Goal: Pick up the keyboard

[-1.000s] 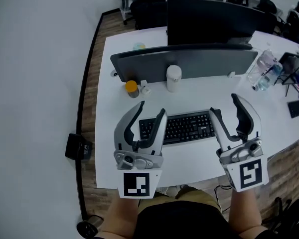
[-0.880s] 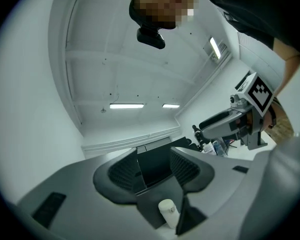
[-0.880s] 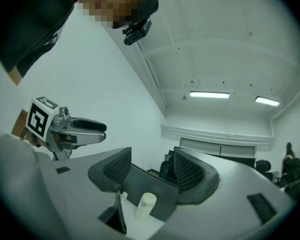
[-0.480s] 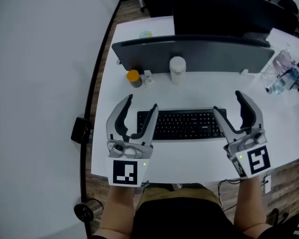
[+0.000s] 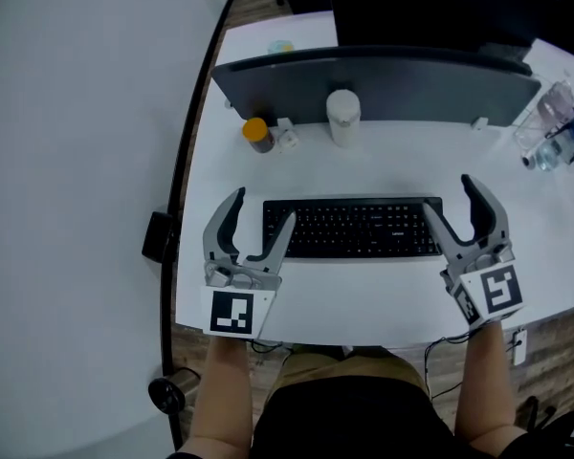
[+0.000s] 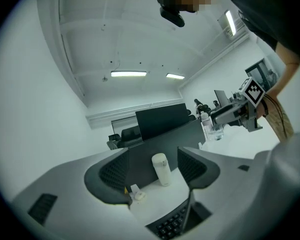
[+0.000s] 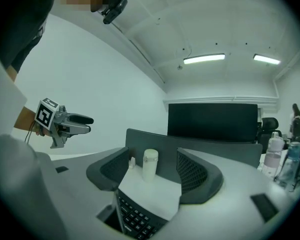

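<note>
One white desk (image 5: 392, 165) bears everything. One grey divider (image 5: 373, 84) runs along its far side. One black keyboard (image 5: 354, 229) lies flat near the front edge, lengthwise across the person. Two tools, the left gripper (image 5: 265, 205) and the right gripper (image 5: 447, 193), each straddle one end of it, probably so the long board can rise level. Both pairs of jaws have just been opening and stand apart, a keyboard end low between each, pads not pressing. One white bottle (image 5: 343, 118) and one orange-lidded jar (image 5: 257, 134) stand by the divider, away from the lift.
</note>
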Tool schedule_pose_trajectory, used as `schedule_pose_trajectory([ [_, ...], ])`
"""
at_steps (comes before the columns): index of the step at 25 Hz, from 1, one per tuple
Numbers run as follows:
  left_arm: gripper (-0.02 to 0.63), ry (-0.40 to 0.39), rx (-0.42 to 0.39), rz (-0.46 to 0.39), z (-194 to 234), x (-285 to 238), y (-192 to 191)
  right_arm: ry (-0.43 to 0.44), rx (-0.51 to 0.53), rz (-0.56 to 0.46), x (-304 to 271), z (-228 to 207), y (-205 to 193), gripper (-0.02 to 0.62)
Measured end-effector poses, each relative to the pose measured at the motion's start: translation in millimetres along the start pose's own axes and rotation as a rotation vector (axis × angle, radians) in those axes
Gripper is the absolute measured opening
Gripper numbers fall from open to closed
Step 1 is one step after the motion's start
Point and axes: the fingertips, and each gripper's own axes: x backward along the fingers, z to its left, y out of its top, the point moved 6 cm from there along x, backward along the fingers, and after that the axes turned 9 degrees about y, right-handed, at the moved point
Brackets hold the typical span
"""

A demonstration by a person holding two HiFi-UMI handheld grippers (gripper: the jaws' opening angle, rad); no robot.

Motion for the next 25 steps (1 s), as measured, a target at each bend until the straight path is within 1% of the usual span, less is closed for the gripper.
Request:
schedule_pose_trajectory([
  [2,0.313,-0.004,0.003,0.029,0.7,-1.7,-12.9,-0.008,-0.012,0.028,0.2,-3.4,-10.6,0.272],
  [5,0.322,-0.016,0.018,0.066,1.5,-6.6,-31.7,-0.021,-0.031,0.032,1.1,-10.2,-24.9,0.272],
  [7,0.33,-0.025,0.031,0.099,3.6,-9.9,-46.4,-0.023,-0.04,0.065,0.8,-15.3,-36.6,0.272],
  [13,0.336,-0.039,0.053,0.236,9.1,-14.7,-96.3,-0.03,-0.087,0.178,-4.0,-22.4,-76.4,0.272],
  [18,0.346,-0.056,0.078,0.359,11.4,-9.6,-141.9,-0.04,-0.135,0.224,-11.8,-31.3,-101.5,0.272],
  [25,0.357,-0.058,0.098,0.445,15.9,-13.3,-175.5,-0.048,-0.19,0.314,-18.8,-38.7,-138.2,0.273],
])
